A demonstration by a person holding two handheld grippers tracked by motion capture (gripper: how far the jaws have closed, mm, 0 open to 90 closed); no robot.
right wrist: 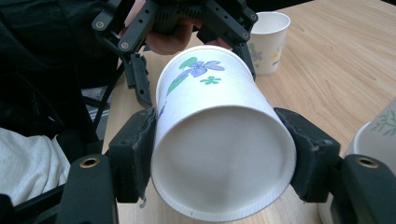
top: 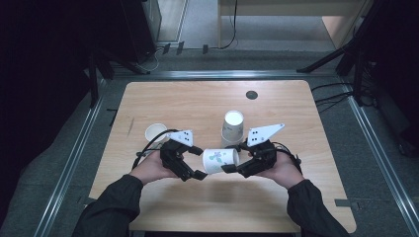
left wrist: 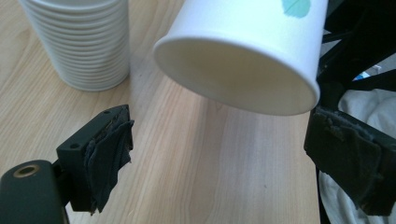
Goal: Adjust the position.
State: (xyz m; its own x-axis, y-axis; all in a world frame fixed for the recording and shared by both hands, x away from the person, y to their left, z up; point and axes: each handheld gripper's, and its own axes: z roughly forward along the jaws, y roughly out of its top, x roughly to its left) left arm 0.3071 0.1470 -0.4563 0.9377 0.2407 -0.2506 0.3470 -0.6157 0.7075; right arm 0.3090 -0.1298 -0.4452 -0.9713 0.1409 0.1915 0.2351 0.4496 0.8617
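A white paper cup (top: 220,160) with a purple flower print lies on its side in the air above the table's near half. My right gripper (top: 233,159) is shut on it near its base, one pad (right wrist: 135,154) pressing each side of the cup (right wrist: 219,140). The cup's open mouth (left wrist: 243,60) faces my left gripper (left wrist: 219,158), which is open; its pads (left wrist: 109,149) stand wide on either side, just short of the rim and not touching it. In the high view my left gripper (top: 199,163) sits at the cup's left end.
An upside-down stack of paper cups (top: 232,127) stands just behind the grippers at the table's middle. A single upright cup (top: 155,132) stands at the left. A small dark disc (top: 252,95) lies near the far edge of the wooden table (top: 296,197).
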